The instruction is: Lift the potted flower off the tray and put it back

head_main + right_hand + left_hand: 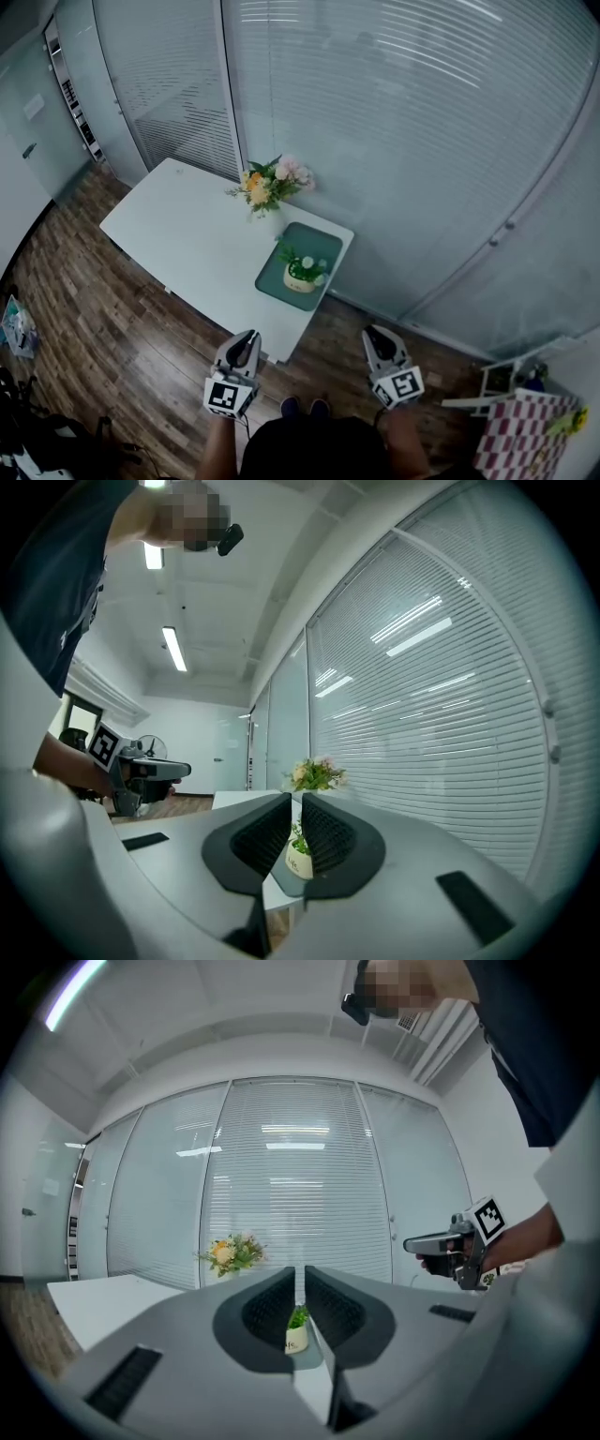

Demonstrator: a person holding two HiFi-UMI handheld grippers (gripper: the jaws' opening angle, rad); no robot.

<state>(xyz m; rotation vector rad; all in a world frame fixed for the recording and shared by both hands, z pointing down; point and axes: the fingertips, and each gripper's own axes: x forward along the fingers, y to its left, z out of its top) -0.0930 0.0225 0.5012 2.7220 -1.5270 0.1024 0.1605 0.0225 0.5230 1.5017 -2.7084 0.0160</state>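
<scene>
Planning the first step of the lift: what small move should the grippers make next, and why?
Probably reach both grippers forward toward the potted flower, opening the jaws on the way. It stands untouched on the green tray at the near end of the table, while the left gripper and right gripper are held level short of the table edge, both shut and empty.

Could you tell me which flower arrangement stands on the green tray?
The small green plant in the cream pot; the orange-and-pink bouquet stands on the white table beyond the green tray.
</scene>
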